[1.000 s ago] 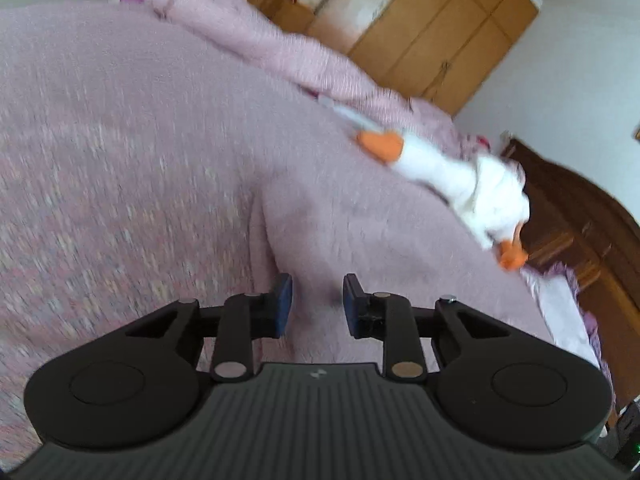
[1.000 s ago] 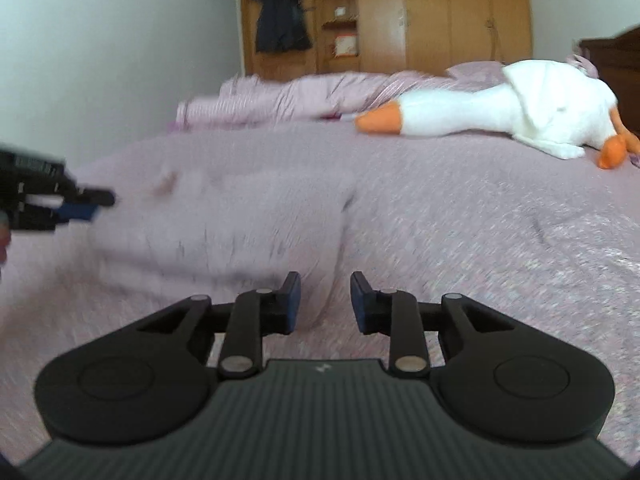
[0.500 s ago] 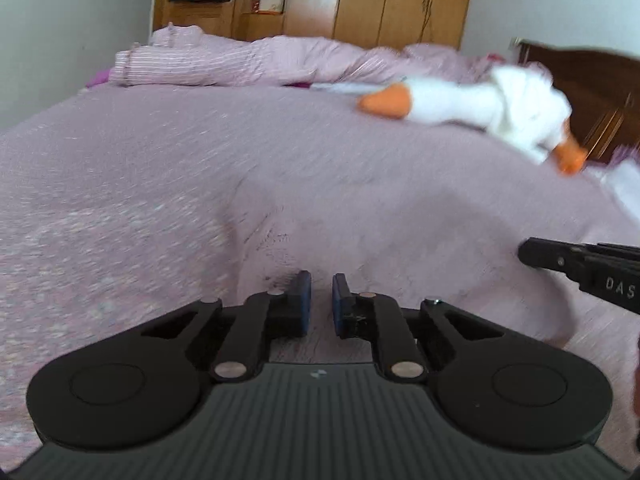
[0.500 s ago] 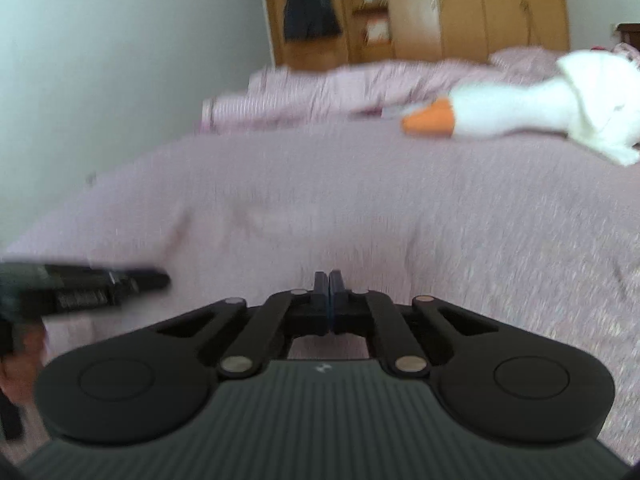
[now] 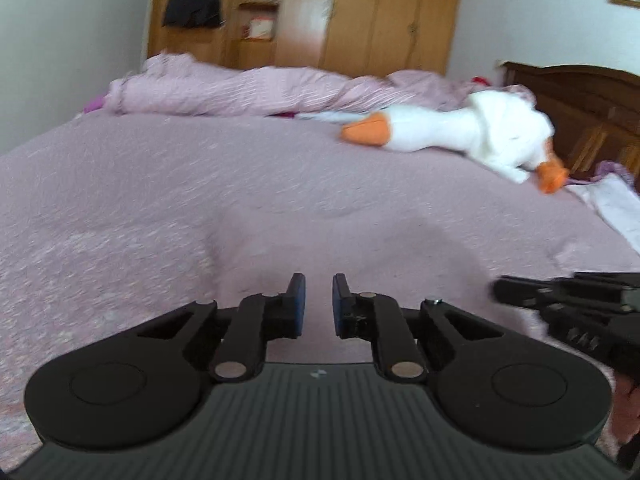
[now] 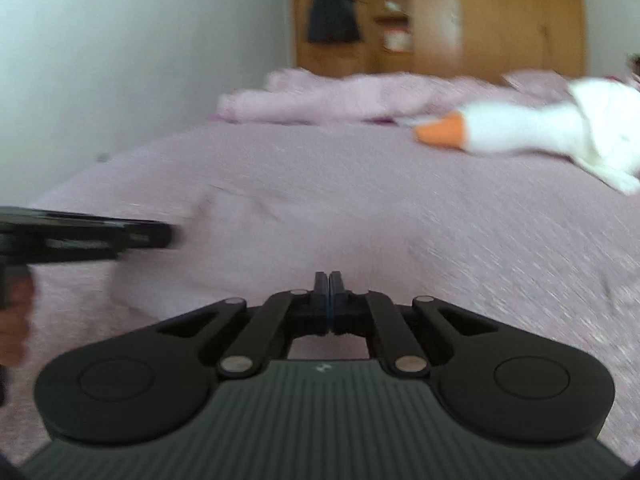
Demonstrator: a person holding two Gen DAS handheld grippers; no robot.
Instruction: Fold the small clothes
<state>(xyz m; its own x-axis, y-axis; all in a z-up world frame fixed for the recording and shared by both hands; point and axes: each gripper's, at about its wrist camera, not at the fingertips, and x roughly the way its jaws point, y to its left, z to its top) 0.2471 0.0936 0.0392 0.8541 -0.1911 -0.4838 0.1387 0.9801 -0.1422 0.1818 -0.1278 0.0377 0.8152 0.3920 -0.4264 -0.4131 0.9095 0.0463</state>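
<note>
A small pale pink garment lies flat on the pink bedspread, hard to tell apart from it. My left gripper hovers open over the garment's near edge, with nothing between its fingers. My right gripper is shut at the near edge of the garment; its pads meet and no cloth shows between them. The left wrist view catches the right gripper at the garment's right side. The left gripper appears side-on at the garment's left side in the right wrist view.
A white plush goose with an orange beak lies across the far right of the bed. A rumpled pink duvet sits at the far end. Behind stand wooden wardrobes and a dark headboard. A hand holds the left gripper.
The right gripper went from open to shut and stays shut. The left gripper narrowed half a second ago and has opened again. Both views have swung level toward the wardrobes.
</note>
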